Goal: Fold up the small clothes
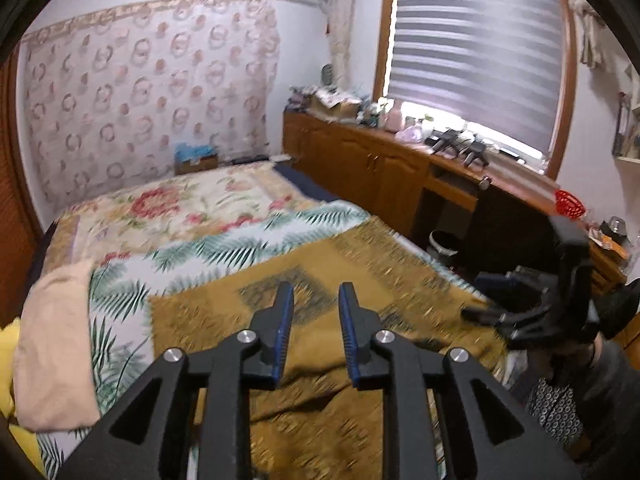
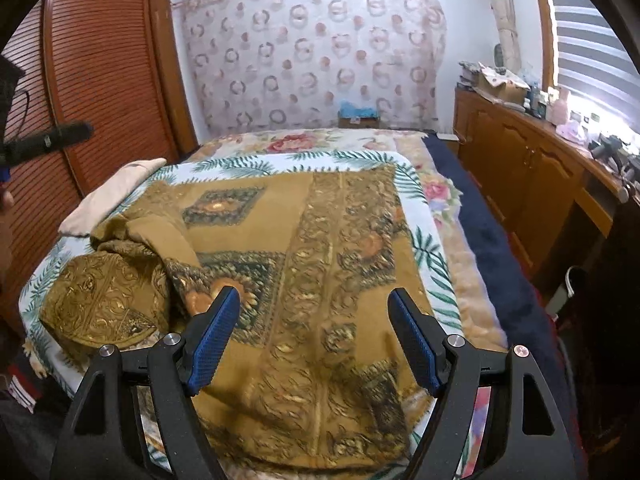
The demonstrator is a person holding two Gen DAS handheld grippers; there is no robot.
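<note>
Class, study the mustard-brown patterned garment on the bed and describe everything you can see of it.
The mustard-brown garment is soft woven-looking cloth with dark green and orange diamond medallions and an ornate strip running lengthwise. It lies mostly flat on the fern-print sheet. Its left part is rumpled, one section bunched and turned over. Neither gripper touches it; both hover above, jaws open.
</note>
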